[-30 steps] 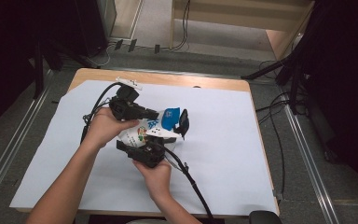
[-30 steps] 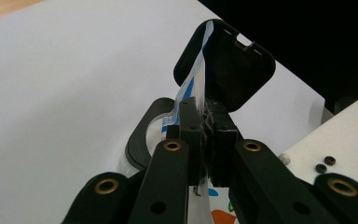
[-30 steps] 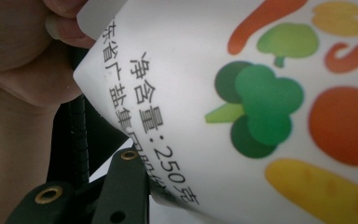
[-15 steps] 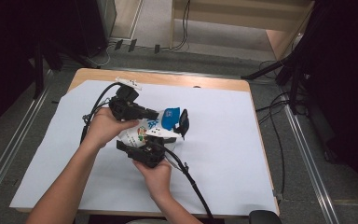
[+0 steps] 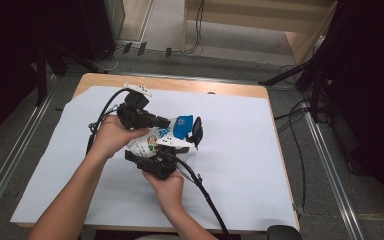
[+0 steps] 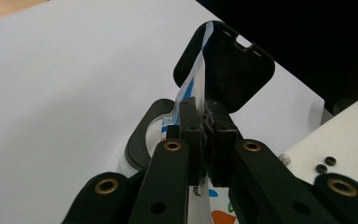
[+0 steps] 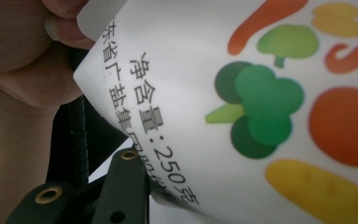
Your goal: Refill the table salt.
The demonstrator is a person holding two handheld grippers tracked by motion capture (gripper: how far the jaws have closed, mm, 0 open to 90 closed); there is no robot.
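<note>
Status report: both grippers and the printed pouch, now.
Left gripper shut on white printed pouch's top edge. Right gripper holds pouch body; jaw contact unclear. White table cover beneath.

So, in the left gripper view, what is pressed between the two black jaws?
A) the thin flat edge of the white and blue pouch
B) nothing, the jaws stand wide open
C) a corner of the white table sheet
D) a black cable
A: the left gripper has its jaws closed on the thin edge of the pouch, which rises between them toward the open black clip.
</note>
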